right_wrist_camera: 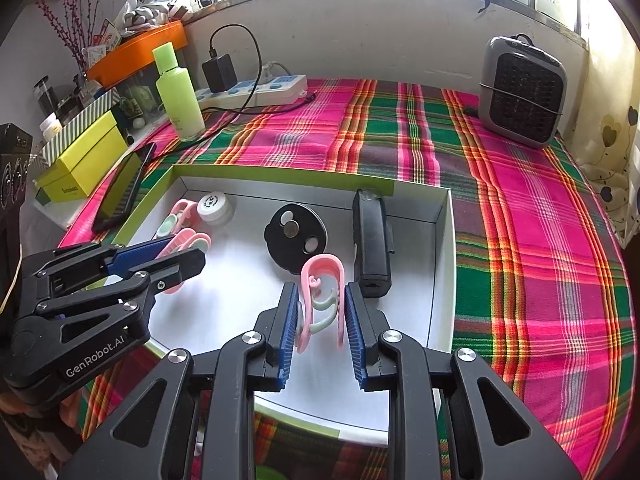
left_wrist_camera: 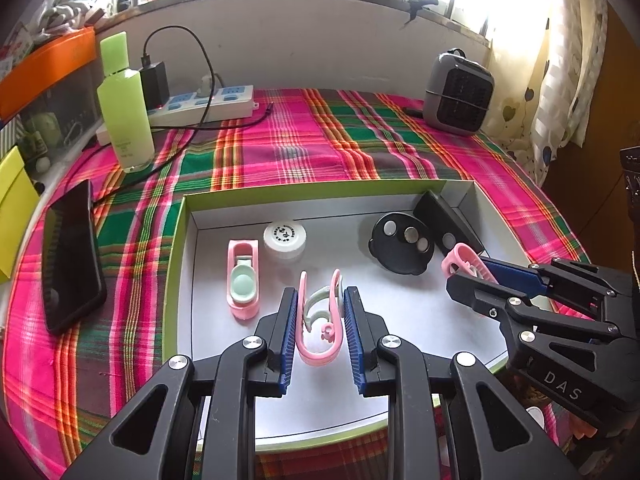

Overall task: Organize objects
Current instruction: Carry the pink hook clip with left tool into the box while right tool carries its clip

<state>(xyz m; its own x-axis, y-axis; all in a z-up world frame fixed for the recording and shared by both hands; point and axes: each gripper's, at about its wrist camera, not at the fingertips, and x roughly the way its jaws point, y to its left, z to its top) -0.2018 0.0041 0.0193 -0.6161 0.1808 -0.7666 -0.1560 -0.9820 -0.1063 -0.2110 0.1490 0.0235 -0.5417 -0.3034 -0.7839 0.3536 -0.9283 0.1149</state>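
The desk (left_wrist_camera: 280, 136) with its plaid cloth carries a shallow box (left_wrist_camera: 176, 264), and that is where you are sorting. Most of the small stuff already sits inside it: black case (right_wrist_camera: 370, 240) at the far right wall, round black disc (left_wrist_camera: 402, 242) with its coin cells mid-far, white cap (left_wrist_camera: 285, 239) far left, and one pink cutter (left_wrist_camera: 243, 280) lying flat on the left side.

Still in hand: two pink clips. Your left hand-held gripper (left_wrist_camera: 320, 316) is nearly closed, pads pressed on both sides of the left clip (left_wrist_camera: 320, 320), low over the near middle of the box floor; contact with the floor can't be told. Your right hand-held gripper (right_wrist_camera: 320, 312) is at its narrowest, clamped on the right clip (right_wrist_camera: 322, 300), near the case, also low over the box.

Judgement: late stage. Both clips are over the box but not released. Left to do: set each down and let go. The phone (left_wrist_camera: 72, 256), green bottle (left_wrist_camera: 124, 104), power strip (left_wrist_camera: 208, 100) and heater (left_wrist_camera: 458, 90) stay outside on the cloth; whether they belong to the job is unclear.
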